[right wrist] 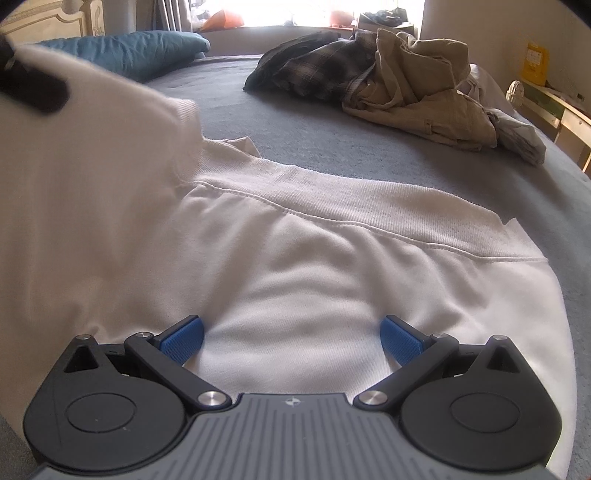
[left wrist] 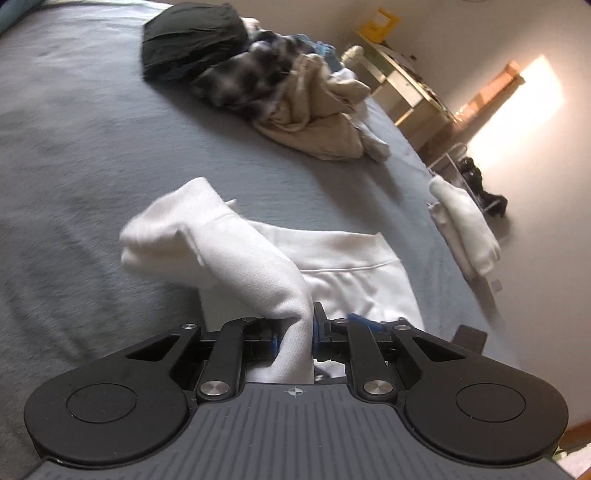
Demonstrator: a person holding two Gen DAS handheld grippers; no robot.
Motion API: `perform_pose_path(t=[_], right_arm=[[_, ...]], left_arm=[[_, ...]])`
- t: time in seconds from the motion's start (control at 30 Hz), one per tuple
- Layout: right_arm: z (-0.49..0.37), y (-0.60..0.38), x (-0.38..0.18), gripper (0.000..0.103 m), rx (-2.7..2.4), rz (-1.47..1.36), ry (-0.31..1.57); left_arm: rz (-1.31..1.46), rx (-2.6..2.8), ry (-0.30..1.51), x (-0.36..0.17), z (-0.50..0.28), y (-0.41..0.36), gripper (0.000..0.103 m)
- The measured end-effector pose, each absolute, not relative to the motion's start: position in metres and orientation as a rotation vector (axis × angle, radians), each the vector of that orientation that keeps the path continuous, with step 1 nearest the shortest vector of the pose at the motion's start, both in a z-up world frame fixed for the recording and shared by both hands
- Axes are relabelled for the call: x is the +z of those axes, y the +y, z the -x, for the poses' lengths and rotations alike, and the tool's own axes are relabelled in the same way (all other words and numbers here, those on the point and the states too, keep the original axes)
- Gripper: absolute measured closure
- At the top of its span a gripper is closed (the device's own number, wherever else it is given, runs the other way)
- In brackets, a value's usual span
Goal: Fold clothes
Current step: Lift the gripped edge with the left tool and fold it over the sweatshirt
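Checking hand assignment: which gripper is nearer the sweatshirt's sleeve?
Left. The left gripper has its jaws shut on the sleeve, lifting it. The right gripper sits open on the sweatshirt body, beside the sleeve.

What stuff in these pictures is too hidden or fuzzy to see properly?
- Left gripper pads: left wrist view, wrapped by the white sweatshirt they pinch.
- Sweatshirt's near part: right wrist view, hidden under the right gripper body, whose jaws stand open.
- Clothes pile: left wrist view, blurred; single garments hard to separate.
- Dark thing by the white rack: left wrist view, too small to name.
- Window sill: right wrist view, washed out by glare.
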State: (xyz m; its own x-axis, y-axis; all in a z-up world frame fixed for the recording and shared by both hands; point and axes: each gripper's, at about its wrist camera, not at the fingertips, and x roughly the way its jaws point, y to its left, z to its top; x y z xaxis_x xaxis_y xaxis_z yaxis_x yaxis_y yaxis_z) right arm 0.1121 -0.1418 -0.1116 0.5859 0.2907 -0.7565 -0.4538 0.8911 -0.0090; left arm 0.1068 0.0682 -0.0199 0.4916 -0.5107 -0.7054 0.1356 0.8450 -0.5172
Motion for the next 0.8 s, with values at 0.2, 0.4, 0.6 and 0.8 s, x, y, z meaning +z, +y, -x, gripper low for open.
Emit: perform_pose_path(t=[0.2, 0.4, 0.6, 0.8], right_arm=[[-0.111, -0.144, -0.113, 0.000, 0.455, 0.207, 0.819], [-0.109, -0.147, -0.115, 0.000, 0.480, 0.204, 0.785], [-0.107, -0.154, -0.117, 0.000, 0.524, 0.194, 0.743], [-0.105, -0.165, -0.117, 0.000, 0.568, 0.173, 0.709]], left_arm=[[0.397, -0.455, 1.012, -0.017, -0.114, 0.036, 0.090], [0.362, -0.503, 1.048, -0.011, -0.130, -0.001, 0.090], [0.323, -0.544, 1.088, -0.011, -0.144, -0.038, 0.090], [0.277, -0.572, 1.140, -0.020, -0.157, -0.071, 0.090]])
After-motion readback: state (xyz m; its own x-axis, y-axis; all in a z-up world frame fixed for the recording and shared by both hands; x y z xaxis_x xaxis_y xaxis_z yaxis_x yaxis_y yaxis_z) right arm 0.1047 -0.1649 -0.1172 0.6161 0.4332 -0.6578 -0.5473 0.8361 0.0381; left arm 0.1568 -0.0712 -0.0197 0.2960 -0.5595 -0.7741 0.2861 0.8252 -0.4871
